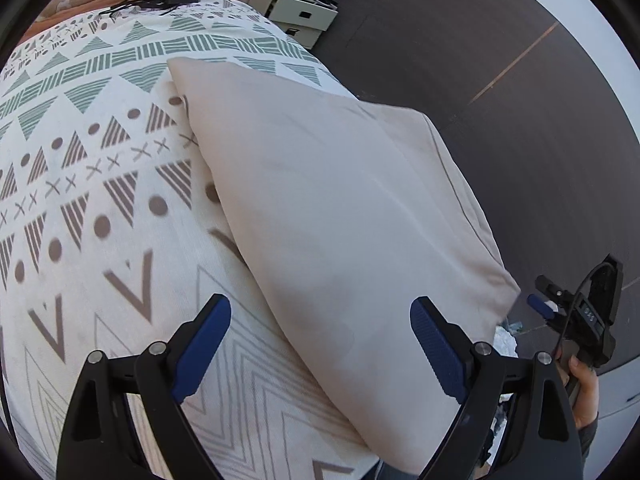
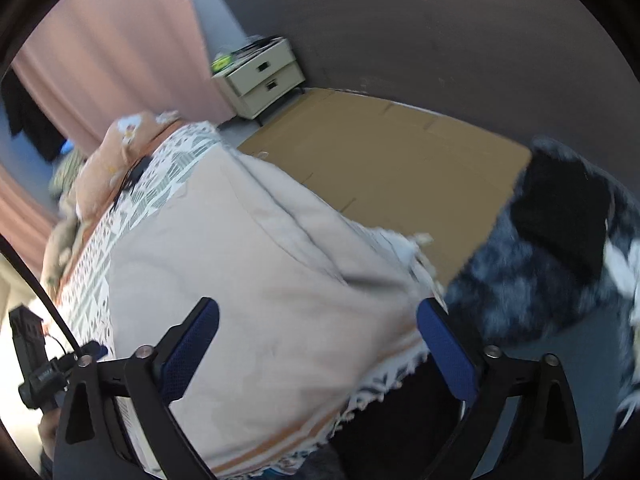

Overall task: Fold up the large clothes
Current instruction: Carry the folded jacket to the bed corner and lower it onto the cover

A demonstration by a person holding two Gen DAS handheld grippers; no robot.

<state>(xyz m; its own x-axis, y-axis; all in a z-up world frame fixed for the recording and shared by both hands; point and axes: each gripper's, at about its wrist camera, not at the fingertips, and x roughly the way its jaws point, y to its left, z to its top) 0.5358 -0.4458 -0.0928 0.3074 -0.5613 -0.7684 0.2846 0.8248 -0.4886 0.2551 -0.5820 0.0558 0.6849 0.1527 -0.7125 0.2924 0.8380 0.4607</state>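
A large beige garment lies folded flat on the patterned bedspread, its right side reaching the bed's edge. My left gripper hovers open over the garment's near part, with nothing between its blue pads. In the right wrist view the same beige garment fills the middle, with orange stripes along its near edge. My right gripper is open above it and holds nothing. One blue finger of the right gripper shows just past the garment's right corner, with a hand on its handle.
A cream nightstand with two drawers stands beyond the bed, near a pink curtain. Flat cardboard covers the floor beside the bed. A dark fluffy blue-and-white fabric sits at the right. A black cable lies at the bed's far end.
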